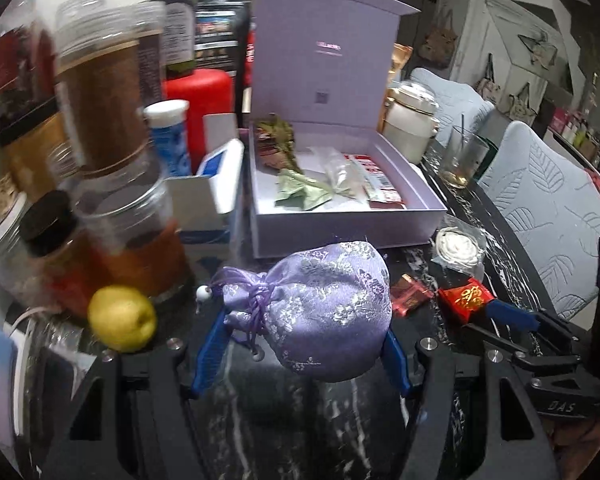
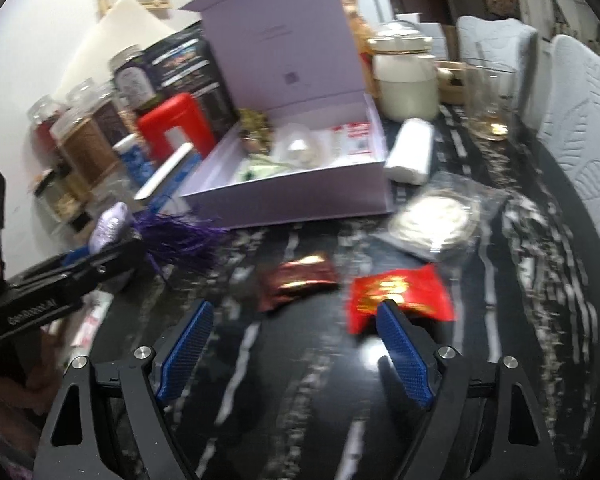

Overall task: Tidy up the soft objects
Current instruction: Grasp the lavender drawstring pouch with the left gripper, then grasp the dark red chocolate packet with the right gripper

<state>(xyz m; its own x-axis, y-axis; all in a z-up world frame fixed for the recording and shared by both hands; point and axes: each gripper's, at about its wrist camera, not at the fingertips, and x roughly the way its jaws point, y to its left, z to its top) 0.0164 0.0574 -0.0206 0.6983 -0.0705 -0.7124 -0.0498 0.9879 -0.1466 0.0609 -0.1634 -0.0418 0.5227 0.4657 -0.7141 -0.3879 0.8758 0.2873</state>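
My left gripper is shut on a lavender brocade drawstring pouch, held above the dark marble table in front of the open lilac box. The pouch with its purple tassel also shows at the left of the right wrist view. My right gripper is open and empty, low over the table. Its right finger touches the near edge of a red sachet; a dark red foil packet lies just beyond the gap. The box holds several packets and dried leaves.
Jars, bottles and a red canister crowd the left. A yellow fruit lies near my left finger. A bagged white rosette, a white roll, a cream pot and a glass stand right of the box. Chairs line the right edge.
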